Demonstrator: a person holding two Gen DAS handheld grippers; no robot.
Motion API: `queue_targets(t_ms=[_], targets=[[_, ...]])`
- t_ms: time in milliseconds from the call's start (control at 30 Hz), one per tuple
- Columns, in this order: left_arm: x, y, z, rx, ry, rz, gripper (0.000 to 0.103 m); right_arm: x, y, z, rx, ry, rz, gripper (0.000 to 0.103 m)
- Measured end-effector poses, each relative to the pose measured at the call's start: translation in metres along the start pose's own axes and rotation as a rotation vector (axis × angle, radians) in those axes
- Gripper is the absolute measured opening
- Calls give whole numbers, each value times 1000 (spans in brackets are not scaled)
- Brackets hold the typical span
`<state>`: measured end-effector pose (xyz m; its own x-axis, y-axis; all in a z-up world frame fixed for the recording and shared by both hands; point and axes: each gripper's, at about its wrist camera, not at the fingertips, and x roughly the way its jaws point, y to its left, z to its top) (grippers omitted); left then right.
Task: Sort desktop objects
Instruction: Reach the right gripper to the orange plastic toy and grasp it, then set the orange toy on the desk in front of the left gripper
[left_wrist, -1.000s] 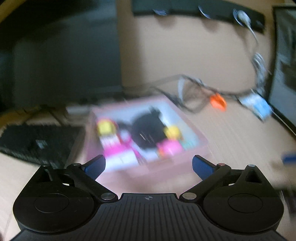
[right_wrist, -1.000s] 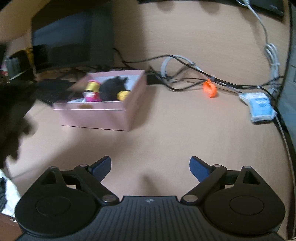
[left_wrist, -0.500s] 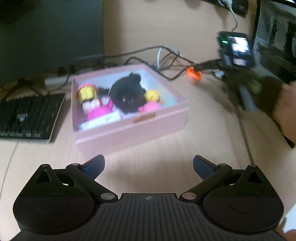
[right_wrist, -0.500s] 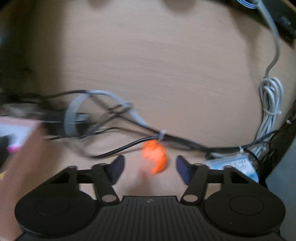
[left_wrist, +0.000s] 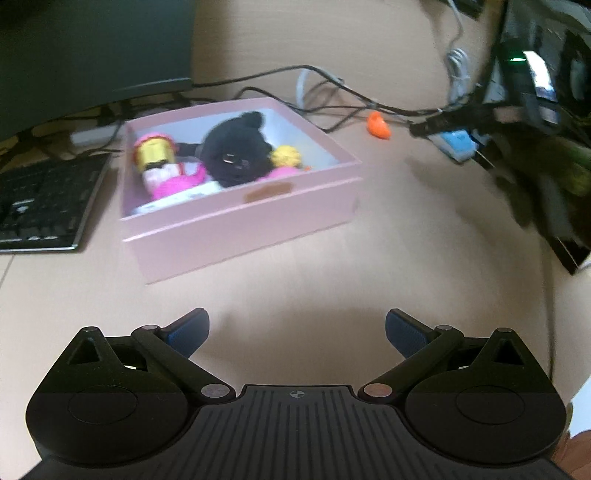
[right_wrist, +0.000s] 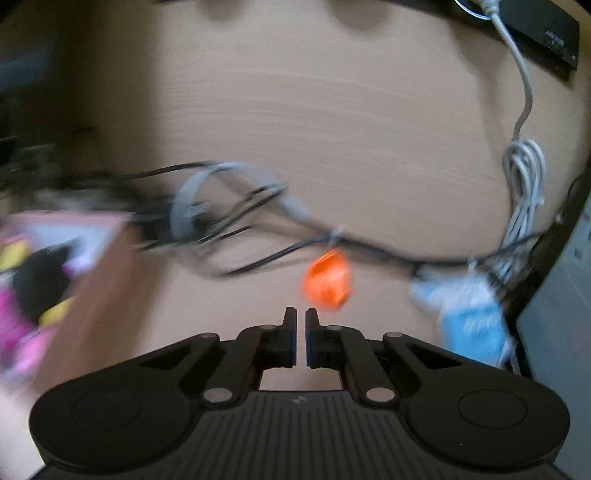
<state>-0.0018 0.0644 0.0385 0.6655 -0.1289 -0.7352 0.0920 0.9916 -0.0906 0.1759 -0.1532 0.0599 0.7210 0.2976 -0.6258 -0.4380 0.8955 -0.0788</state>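
Pink box (left_wrist: 236, 225) sits on the wooden desk (left_wrist: 332, 280), left of middle in the left wrist view, with its open top facing up. At the far left a black keyboard (left_wrist: 40, 206) lies beside it, near but apart, and a dark monitor (left_wrist: 92, 48) stands behind both. Inside the box, from left to right, are a doll in pink with a yellow head (left_wrist: 159, 166), a black plush toy (left_wrist: 236, 151) and a small yellow figure (left_wrist: 286, 157); they lie close together and the rest of the contents is too blurred to tell. Behind the box's far right corner black cables (left_wrist: 332, 99) run across the desk. Among them, right of the box and well apart from it, lies a small orange object (left_wrist: 378, 125). Further right is a light-blue packet (left_wrist: 458, 144), and over it a blurred dark shape with a lit screen, which seems to be the other gripper seen from the side.

The left gripper (left_wrist: 297, 332) hovers over bare desk in front of the box, its blue-padded fingers (left_wrist: 188, 332) spread wide with nothing between them.

In the right wrist view, which is smeared, the box (right_wrist: 74, 273) shows at the left edge. A grey cable loop (right_wrist: 207, 195) and black leads cross the middle. The orange object (right_wrist: 327, 280) lies just past the tips of the right gripper (right_wrist: 301, 321), slightly to their right, with a black lead right behind it. This gripper's jaws have just been closing and now stand together, only a thin slit between the pads, and nothing is caught in them. The blue packet (right_wrist: 472, 317) lies to the right, under a bundled white cable (right_wrist: 524, 177).
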Motion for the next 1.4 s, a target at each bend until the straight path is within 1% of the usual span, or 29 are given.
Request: queue_targets(t_ms=[100, 167, 200, 233, 267, 300, 333, 367, 400, 433, 467, 533, 633, 700, 767, 800, 833, 867, 967, 1067, 1200, 1267, 1333, 1400], targets=[[6, -11, -3, 17, 21, -16, 103, -34, 20, -23, -29, 18, 125, 4], [9, -18, -5, 29, 34, -24, 103, -41, 24, -27, -24, 9, 146, 4], [9, -20, -5, 34, 36, -29, 103, -41, 24, -26, -20, -7, 135, 4], [10, -21, -5, 36, 37, -31, 103, -38, 21, -24, -15, -24, 111, 10], [9, -23, -5, 37, 36, -30, 103, -30, 15, -21, -8, -37, 76, 24], [8, -23, -5, 35, 35, -27, 103, -27, 8, -17, 4, -51, 50, 34], [8, -22, -6, 30, 36, -23, 103, -19, 0, -13, 21, -69, 24, 56], [8, -20, -7, 22, 39, -18, 103, -5, -7, -6, 39, -88, -5, 62], [7, -19, -8, 16, 43, -12, 103, 6, -12, 0, 49, -95, -32, 63], [7, -17, -9, 12, 45, -7, 103, 23, -16, 8, 55, -88, -59, 67], [6, -15, -9, 6, 44, 1, 103, 41, -21, 16, 66, -80, -86, 75], [2, -10, -9, -9, 36, 13, 103, 76, -29, 31, 73, -60, -119, 85], [-4, 1, -10, -41, 22, 24, 103, 121, -34, 51, 81, -6, -151, 85], [-6, 7, -11, -58, 20, 29, 103, 140, -30, 58, 62, 0, -187, 85], [-6, 12, -13, -76, 25, 34, 103, 158, -31, 63, 50, 32, -212, 84], [-5, 14, -13, -88, 28, 34, 103, 163, -34, 63, 61, 51, -202, 74], [-4, 15, -12, -95, 29, 34, 103, 165, -37, 62, 77, 66, -187, 53], [-3, 16, -12, -101, 29, 32, 103, 163, -39, 61, 95, 62, -186, 53], [3, 14, -6, -93, 29, 19, 103, 141, -41, 54, 116, 22, -169, 53], [11, 4, -1, -50, 27, -4, 103, 100, -30, 37, 110, 3, -106, 53], [21, -12, 5, 13, 35, -39, 103, 25, 13, -6, 37, 14, 34, 53], [27, -20, 5, 47, 40, -42, 103, -7, 42, -30, -23, 15, 137, 54], [32, -25, 6, 76, 48, -34, 103, -29, 64, -44, -43, 17, 244, 54], [37, -30, 6, 103, 58, -21, 103, -42, 75, -46, -21, 14, 330, 54]])
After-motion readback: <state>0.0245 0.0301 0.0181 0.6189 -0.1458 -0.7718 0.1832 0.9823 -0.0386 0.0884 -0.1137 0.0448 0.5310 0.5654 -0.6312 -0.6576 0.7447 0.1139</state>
